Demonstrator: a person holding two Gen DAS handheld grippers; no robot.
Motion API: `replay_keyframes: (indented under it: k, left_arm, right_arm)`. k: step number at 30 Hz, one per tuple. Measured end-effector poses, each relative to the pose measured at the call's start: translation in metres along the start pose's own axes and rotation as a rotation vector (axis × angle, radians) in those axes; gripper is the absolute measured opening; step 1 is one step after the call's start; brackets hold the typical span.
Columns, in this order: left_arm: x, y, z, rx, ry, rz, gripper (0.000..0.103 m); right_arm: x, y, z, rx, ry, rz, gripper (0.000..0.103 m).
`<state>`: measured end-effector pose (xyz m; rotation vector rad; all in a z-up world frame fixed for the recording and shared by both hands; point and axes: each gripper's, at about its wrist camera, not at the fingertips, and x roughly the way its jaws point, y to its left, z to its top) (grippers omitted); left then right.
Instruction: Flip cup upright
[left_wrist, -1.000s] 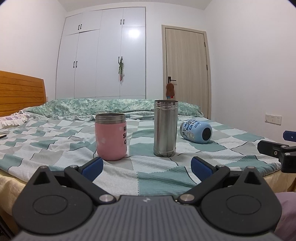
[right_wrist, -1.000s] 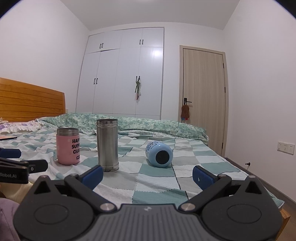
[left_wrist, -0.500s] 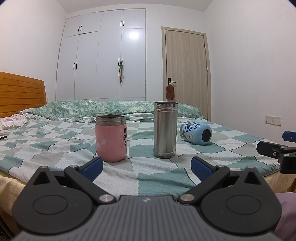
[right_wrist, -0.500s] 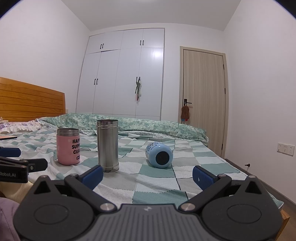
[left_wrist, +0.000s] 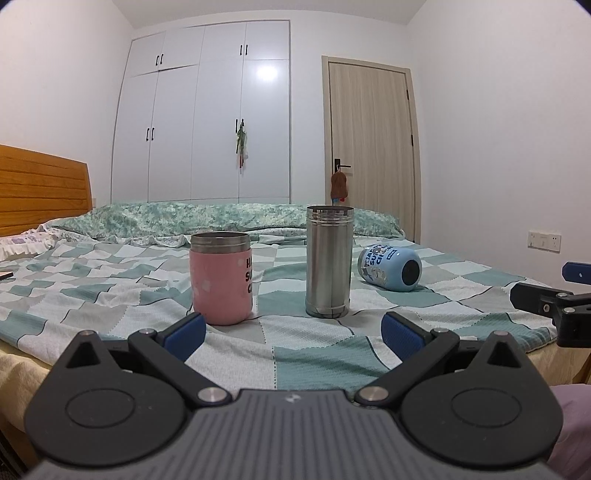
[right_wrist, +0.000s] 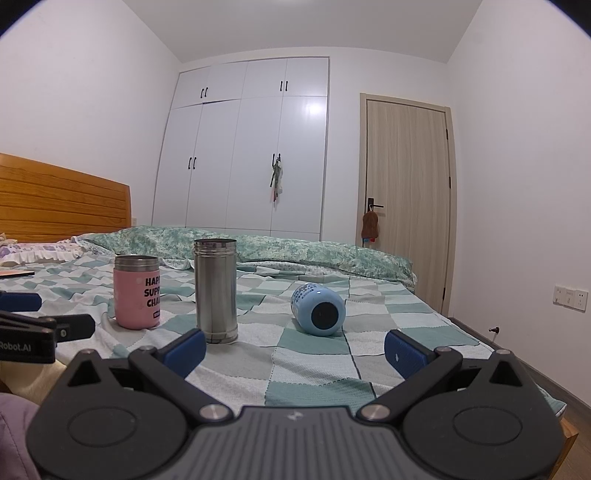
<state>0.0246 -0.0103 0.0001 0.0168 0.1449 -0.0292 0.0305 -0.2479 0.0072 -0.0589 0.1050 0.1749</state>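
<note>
Blue pads tip both tools, and each pair stands wide apart with nothing between them. The left tool (left_wrist: 291, 328) hangs at the near edge of the bed (left_wrist: 314, 362), facing the steel tumbler (left_wrist: 328, 261), which serves as the landmark here. The right tool (right_wrist: 294, 345) is also held low at the bed's near edge, to the right of the tumbler, and lines up roughly with the blue cup (right_wrist: 319, 310).

Left of the tumbler, just beside it but apart, stands a pink cup (left_wrist: 221, 277), upright with its steel rim on top. Right of the tumbler and a little farther back, the blue cup (left_wrist: 389, 268) lies on its side on the checked cover, its dark round end turned toward the cameras; its mouth points away and cannot be seen, so whether it is open or lidded is unclear. It touches neither the tumbler nor either tool.

Behind the tumbler runs a green patterned quilt (right_wrist: 258, 247), then the white wardrobe (left_wrist: 201, 118) and, to its right, a wooden door (right_wrist: 406, 199). Far left of the tumbler rises the wooden headboard (left_wrist: 40, 192).
</note>
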Motion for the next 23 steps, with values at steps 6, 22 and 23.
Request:
replay_keyframes:
  k: [6, 22, 23]
  left_arm:
    - [-0.0015, 0.0000, 0.0001, 0.001, -0.008, 0.000, 0.103]
    - [-0.0040, 0.0010, -0.0007, 0.004, -0.023, -0.003, 0.103]
    - [-0.0042, 0.0011, -0.0007, 0.006, -0.022, -0.002, 0.103]
  right_arm:
    - [-0.0002, 0.0001, 0.0002, -0.001, -0.001, 0.000, 0.103]
    - [0.0007, 0.0007, 0.0009, -0.003, -0.001, 0.002, 0.103]
    - [0.0001, 0.0008, 0.0007, -0.003, 0.000, 0.002, 0.103]
